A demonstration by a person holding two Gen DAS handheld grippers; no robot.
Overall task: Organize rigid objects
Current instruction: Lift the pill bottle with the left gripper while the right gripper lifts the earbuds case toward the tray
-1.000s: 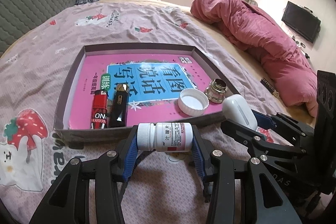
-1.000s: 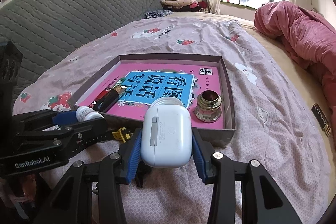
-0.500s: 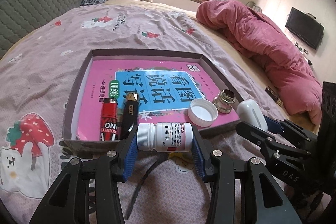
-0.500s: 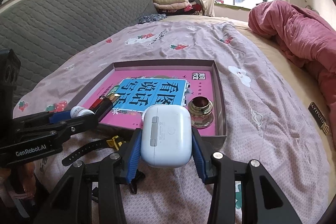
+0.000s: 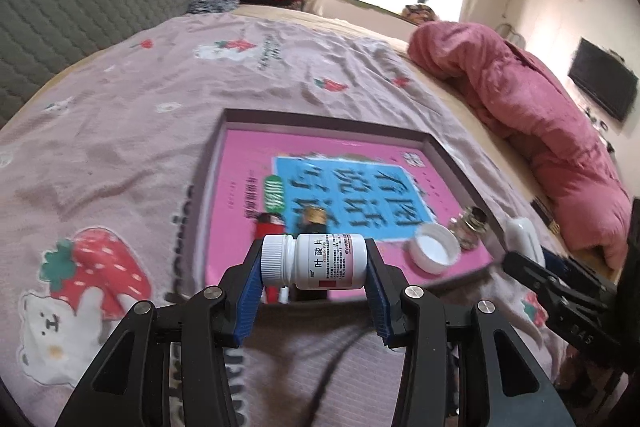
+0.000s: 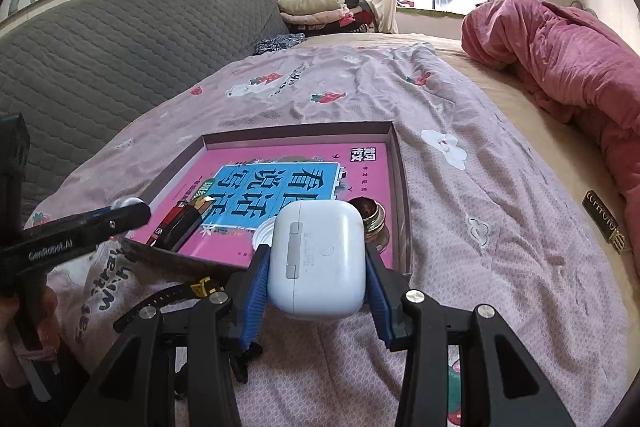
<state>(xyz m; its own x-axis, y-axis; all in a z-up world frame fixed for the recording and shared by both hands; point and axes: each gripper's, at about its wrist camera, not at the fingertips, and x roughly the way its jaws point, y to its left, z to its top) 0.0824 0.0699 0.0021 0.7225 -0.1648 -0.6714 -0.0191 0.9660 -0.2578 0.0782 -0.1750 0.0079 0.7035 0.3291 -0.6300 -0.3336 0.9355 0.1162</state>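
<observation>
My left gripper is shut on a white pill bottle held sideways, just before the near wall of the shallow tray. My right gripper is shut on a white earbud case, also hovering at the tray's near edge. Inside the tray lie a pink book, a red lighter, a black lighter, a white cap and a small metal jar. The jar shows partly behind the case in the right wrist view.
The tray rests on a pink strawberry-print bedsheet. A black watch strap with a yellow buckle lies on the sheet before the tray. A rumpled pink duvet fills the right side; a grey headboard stands at the left.
My left gripper has slid leftward and slightly up with the bottle, so the tray now sits more to the right of its view. The right gripper has drawn back a little from the tray.
</observation>
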